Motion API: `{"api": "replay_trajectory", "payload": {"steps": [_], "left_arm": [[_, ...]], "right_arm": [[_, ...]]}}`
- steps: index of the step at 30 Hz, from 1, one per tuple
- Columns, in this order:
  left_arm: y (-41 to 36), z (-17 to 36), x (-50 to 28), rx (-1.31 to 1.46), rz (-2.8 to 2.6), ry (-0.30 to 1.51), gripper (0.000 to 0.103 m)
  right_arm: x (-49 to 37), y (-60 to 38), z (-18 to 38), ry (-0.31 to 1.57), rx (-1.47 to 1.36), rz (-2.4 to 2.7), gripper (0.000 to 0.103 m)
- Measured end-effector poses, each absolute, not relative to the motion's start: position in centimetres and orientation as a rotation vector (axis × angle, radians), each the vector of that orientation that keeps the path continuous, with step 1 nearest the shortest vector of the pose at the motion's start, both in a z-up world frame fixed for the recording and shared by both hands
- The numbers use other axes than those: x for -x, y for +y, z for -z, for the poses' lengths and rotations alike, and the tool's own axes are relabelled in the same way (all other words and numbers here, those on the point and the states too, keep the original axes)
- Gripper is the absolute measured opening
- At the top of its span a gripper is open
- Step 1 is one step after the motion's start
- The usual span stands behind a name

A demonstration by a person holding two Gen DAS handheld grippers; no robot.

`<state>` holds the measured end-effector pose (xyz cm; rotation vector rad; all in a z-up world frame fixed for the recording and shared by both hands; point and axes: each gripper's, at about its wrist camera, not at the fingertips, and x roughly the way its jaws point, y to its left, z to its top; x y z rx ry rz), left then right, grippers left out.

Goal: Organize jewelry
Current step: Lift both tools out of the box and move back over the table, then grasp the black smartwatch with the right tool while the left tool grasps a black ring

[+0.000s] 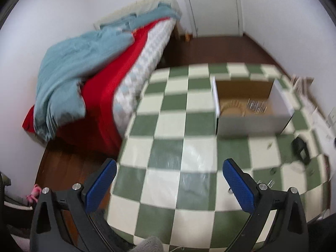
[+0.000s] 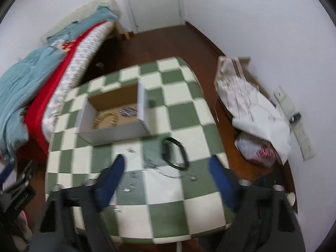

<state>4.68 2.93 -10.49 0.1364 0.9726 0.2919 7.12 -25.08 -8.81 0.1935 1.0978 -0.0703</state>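
An open white cardboard box (image 1: 252, 124) (image 2: 113, 134) stands on the green-and-white checked table (image 1: 168, 147) (image 2: 184, 113). Inside lie a beaded bracelet (image 1: 233, 107) (image 2: 107, 118) and a silver jewelry piece (image 1: 257, 106) (image 2: 128, 111). A black bangle (image 2: 175, 153) (image 1: 301, 150), a thin silver chain (image 2: 168, 173) and small silver pieces (image 2: 127, 188) lie on the table in front of the box. My left gripper (image 1: 169, 177) is open and empty above the table's near left part. My right gripper (image 2: 167, 178) is open and empty, over the chain.
A bed with teal and red bedding (image 1: 84, 63) (image 2: 31, 73) borders the table's left side. A white patterned bag (image 2: 252, 105) and a power strip (image 2: 294, 121) lie on the brown floor to the right. A white door (image 2: 155, 2) is at the back.
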Motion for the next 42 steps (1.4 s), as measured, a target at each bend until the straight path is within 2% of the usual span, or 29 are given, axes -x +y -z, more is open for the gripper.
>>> {"api": "replay_trajectory", "payload": {"steps": [7,10,14,15,17,23,27,32,34,36,42], "left_arm": [[2.8,16.1,-5.4,-0.114,-0.301,1.108,0.103],[2.4,16.9,-5.6,-0.122,-0.283,1.124,0.103],[1.6,17.4,-5.4,-0.121,-0.234,1.13,0.103],[1.3,17.6,-5.5,-0.124,-0.217,1.132,0.103],[0.8,18.0,-5.7,-0.13,-0.194,1.14,0.102],[-0.8,19.7,-6.1,-0.124,-0.12,1.169,0.1],[-1.8,20.6,-6.1,-0.127,-0.074,1.193,0.084],[-2.8,20.8,-5.9,-0.114,-0.009,1.178,0.056],[-2.9,20.6,-5.8,-0.091,0.025,1.172,0.019],[-3.3,20.5,-5.8,-0.104,0.03,1.175,0.011],[-3.3,20.4,-5.7,-0.108,0.022,1.171,0.01]], "right_arm": [[-10.2,-27.8,16.9,1.204,-0.224,0.077,0.072],[-11.8,-27.1,19.5,1.242,-0.18,0.071,0.066],[-13.3,-25.7,21.5,1.249,-0.114,0.061,0.035],[-13.3,-25.3,21.5,1.24,-0.099,0.05,0.009],[-13.4,-24.8,21.5,1.239,-0.098,0.029,0.007],[-11.7,-24.8,19.9,1.194,-0.113,0.011,0.006],[-10.7,-24.9,18.7,1.182,-0.139,0.002,0.006],[-10.2,-24.3,18.2,1.177,-0.141,-0.009,0.006],[-9.9,-24.0,18.0,1.176,-0.144,-0.015,0.006],[-9.8,-23.7,18.0,1.176,-0.142,-0.02,0.006],[-9.7,-22.8,17.2,1.164,-0.135,-0.043,0.006]]}}
